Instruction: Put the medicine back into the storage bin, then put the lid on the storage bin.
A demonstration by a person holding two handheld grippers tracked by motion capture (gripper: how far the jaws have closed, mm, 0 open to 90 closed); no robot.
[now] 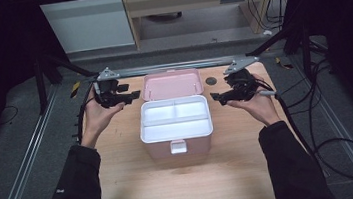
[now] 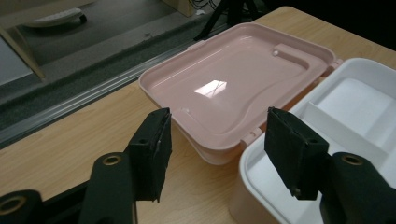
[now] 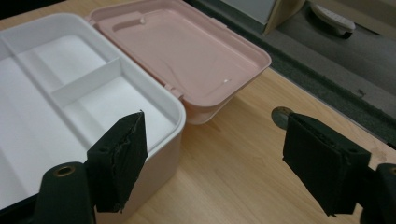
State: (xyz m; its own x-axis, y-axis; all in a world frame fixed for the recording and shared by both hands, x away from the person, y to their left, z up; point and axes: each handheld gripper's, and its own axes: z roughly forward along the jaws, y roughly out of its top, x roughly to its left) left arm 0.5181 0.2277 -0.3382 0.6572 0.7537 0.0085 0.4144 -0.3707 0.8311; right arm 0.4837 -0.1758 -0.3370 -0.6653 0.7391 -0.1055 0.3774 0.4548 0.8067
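We see the wooden table (image 1: 139, 184) bearing the pink box (image 1: 176, 129) at its centre, its lid (image 1: 172, 84) laid back flat, apparently resting behind. The left gripper (image 1: 131, 97) and right gripper (image 1: 217, 97) flank it, both released and holding nothing.

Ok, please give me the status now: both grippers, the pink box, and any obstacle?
Left gripper open, empty. Right gripper open, empty. Pink box between them, lid folded back, white tray exposed. Nothing in the way.

Glossy pink plastic lid (image 2: 233, 84), matt wood-grain table (image 1: 183, 179).
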